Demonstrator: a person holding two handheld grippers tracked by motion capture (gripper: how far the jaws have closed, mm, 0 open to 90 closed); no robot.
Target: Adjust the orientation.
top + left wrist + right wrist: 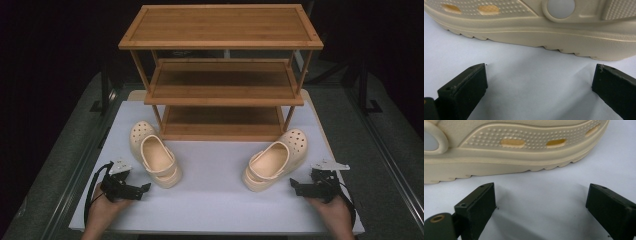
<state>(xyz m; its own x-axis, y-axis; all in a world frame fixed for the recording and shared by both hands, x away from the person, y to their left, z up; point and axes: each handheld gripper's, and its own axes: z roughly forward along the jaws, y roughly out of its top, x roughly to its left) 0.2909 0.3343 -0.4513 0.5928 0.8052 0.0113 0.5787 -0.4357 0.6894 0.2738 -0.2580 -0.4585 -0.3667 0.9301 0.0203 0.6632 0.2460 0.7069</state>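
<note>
Shelving: the three-tier wooden rack (222,75) stands at the table's far side, presumably as the destination. Two cream perforated clogs lie before it, heels toward the person for side access: left clog (155,159), right clog (275,160). Left gripper (142,189) and right gripper (295,185) rest just outside them, jaws released, empty.

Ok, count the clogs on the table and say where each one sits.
2. The left clog lies on the white mat before the wooden rack, left of centre; the right clog lies right of centre. None seem hidden.
</note>
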